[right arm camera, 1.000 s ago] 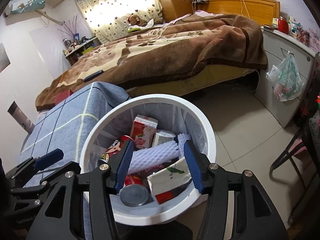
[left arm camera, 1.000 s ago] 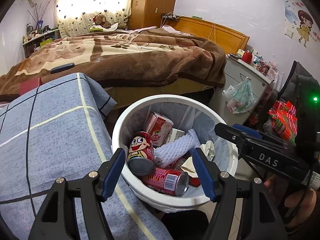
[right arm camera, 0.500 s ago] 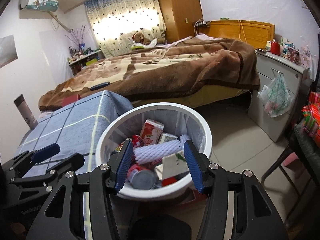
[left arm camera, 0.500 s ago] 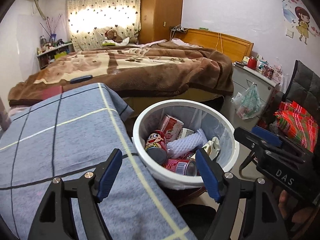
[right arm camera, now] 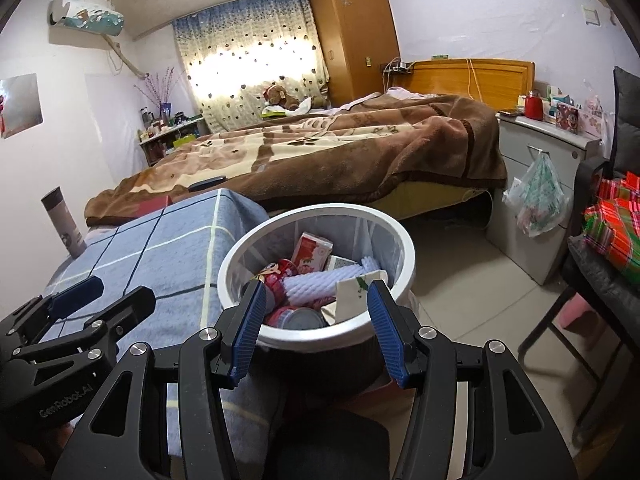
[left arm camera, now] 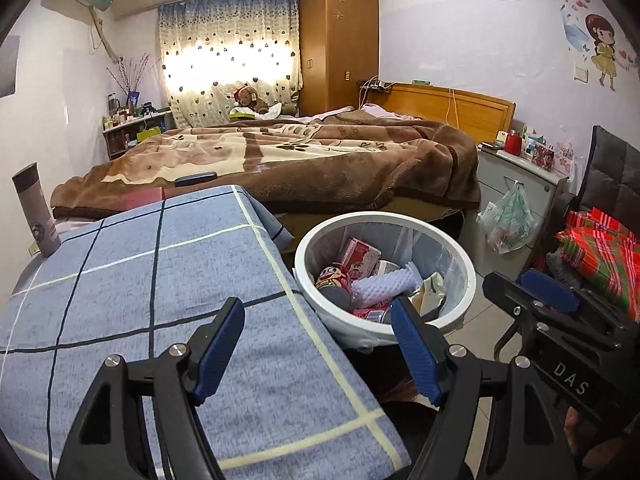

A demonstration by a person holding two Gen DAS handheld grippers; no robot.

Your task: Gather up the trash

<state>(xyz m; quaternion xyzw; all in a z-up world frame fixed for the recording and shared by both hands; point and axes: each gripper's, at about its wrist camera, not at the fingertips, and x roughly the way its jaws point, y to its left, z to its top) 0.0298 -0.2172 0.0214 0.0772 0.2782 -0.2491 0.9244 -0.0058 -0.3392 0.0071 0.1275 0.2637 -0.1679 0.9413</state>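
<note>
Since a second earlier both grippers had drawn back from the white bin (left arm camera: 466, 276), which had filled the near middle of each view and now sat farther off and smaller, with more of the room showing above it. The left gripper (left arm camera: 320, 350) had also spread wider than it was then.

The blue checked cloth (left arm camera: 120, 280) covered a surface at the near left, a grey tumbler (left arm camera: 36, 216) standing upright at its far left corner. Just to the right of the cloth's edge stood the bin, lined with a clear bag and holding the trash: a red cartoon can (left arm camera: 334, 280), a red-and-white carton (left arm camera: 358, 250), a white foam net sleeve (left arm camera: 384, 286) and another red can (right arm camera: 296, 316) lying on its side. Beyond lay a bed under a brown blanket (left arm camera: 320, 160), with a wooden wardrobe (left arm camera: 338, 44) and a lit curtain (left arm camera: 228, 64) at the far wall. A grey cabinet (right arm camera: 536, 216) with a plastic bag (right arm camera: 538, 200) hung on it stood at the right.

The left gripper hung over the cloth's near right edge, angled downward, its blue pads apart with nothing between them. The right gripper (right arm camera: 316, 326) pointed down toward the bin's near rim, its jaws likewise apart and empty.
</note>
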